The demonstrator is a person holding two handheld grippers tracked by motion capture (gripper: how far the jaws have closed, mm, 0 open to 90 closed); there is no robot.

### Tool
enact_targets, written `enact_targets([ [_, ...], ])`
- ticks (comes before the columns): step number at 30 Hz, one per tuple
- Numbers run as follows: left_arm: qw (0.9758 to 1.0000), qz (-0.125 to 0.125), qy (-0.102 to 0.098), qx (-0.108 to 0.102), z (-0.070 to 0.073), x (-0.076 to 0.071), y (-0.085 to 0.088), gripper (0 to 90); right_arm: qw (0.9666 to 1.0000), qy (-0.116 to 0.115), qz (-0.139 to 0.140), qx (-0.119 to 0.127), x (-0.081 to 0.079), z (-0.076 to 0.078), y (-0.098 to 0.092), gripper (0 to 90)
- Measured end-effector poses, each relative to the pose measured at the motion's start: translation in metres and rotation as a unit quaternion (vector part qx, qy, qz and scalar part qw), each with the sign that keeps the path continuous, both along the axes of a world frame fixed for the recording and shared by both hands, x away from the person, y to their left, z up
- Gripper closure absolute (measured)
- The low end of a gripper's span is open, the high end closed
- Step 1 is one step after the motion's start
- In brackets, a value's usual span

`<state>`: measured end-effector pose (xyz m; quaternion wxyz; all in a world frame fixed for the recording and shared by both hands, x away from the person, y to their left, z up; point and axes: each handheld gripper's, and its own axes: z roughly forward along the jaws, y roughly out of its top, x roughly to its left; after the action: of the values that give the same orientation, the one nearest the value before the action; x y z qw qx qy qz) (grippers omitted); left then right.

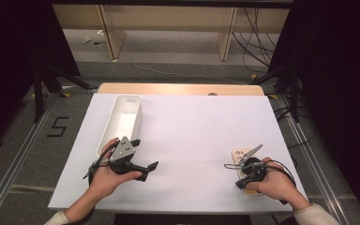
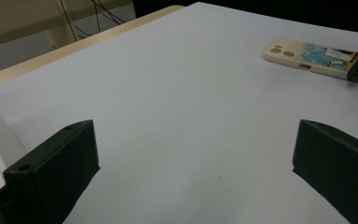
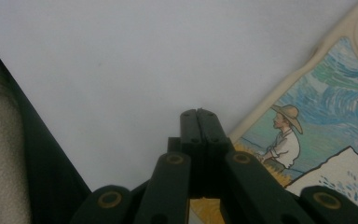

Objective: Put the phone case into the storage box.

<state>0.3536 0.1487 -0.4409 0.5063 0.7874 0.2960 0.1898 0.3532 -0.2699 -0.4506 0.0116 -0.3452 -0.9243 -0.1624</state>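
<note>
Far left: white rectangular bin [image 1: 122, 123], smooth plastic, open top, long axis running near to far, near end just beside the left gripper [image 1: 146, 170]. Held in the left hand [image 1: 107, 177] at the near left of the table [image 1: 192, 126]; grey 3-cornered plate on top; 2 black jaws spread wide, pointing right across the sheet, nothing between them. Same wide stance confirmed in the left gripper view, blocky matte pads [image 2: 56, 163] at either edge over bare white surface.

Centre: white matte sheet covering the table, pale wood edge exposed along the far side. Between the 2 grippers, open surface.

Near right: phone case [image 1: 240, 155], flat, cream rim, rounded corners, printed picture of blue swirls and a figure in a straw hat. Lying flat on the sheet, long axis running roughly near to far, far end with camera cut-outs clear of the hand, near part hidden under the right hand [image 1: 274, 182] and right gripper [image 1: 227, 166]. In the left gripper view, case [image 2: 314, 57] at the far right with the cut-out end toward the left.

Right gripper: jaws pressed together, pinching nothing, tips [image 3: 199, 117] resting low over the sheet just beside the case's left long edge [image 3: 317, 140]; contact with the rim not determinable.
</note>
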Motion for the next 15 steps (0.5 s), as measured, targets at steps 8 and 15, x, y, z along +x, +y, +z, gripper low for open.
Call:
enact_targets([
  [8,1.0000,0.000,0.000,0.000,0.000,0.000,0.000,0.0,1.0000,-0.001,-0.003,-0.008,0.000,0.001,-0.003,90.0],
  [15,1.0000,-0.001,-0.001,0.001,0.000,0.000,-0.001,0.0,0.9997,-0.018,-0.015,0.005,0.000,0.010,-0.001,82.4],
])
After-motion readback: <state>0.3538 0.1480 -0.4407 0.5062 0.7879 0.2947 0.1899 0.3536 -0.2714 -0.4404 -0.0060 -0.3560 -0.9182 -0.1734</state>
